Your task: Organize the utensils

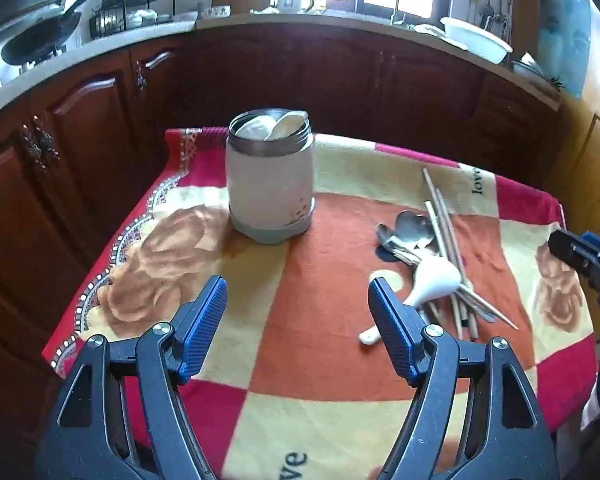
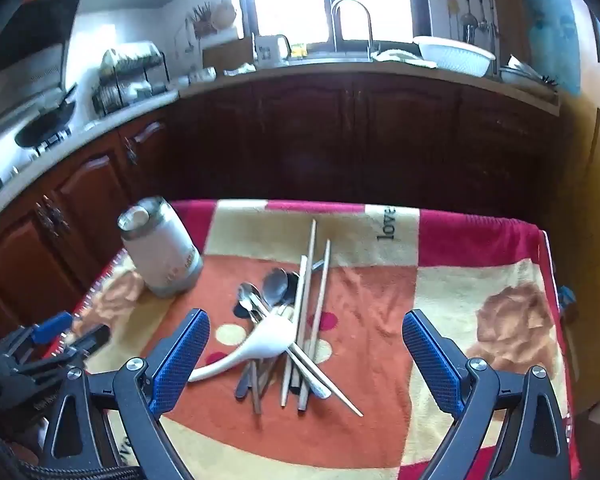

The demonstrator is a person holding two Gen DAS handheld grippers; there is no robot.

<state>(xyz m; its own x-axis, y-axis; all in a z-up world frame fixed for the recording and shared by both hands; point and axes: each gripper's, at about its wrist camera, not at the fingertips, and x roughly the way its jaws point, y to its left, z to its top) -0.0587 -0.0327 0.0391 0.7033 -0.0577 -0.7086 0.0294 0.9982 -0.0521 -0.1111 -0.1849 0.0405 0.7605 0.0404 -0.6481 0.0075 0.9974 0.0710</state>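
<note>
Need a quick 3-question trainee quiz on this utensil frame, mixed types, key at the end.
1. True or false: the left gripper and right gripper are both open and hold nothing.
2. Multiple choice: the white ladle lies A) inside the canister, B) in the utensil pile on the cloth, C) on the kitchen counter.
3. Fill in: beside the metal spoons in the pile lie several long wooden ____.

Key:
1. True.
2. B. It rests among the spoons and sticks, apart from the white canister.
3. Chopsticks.
</note>
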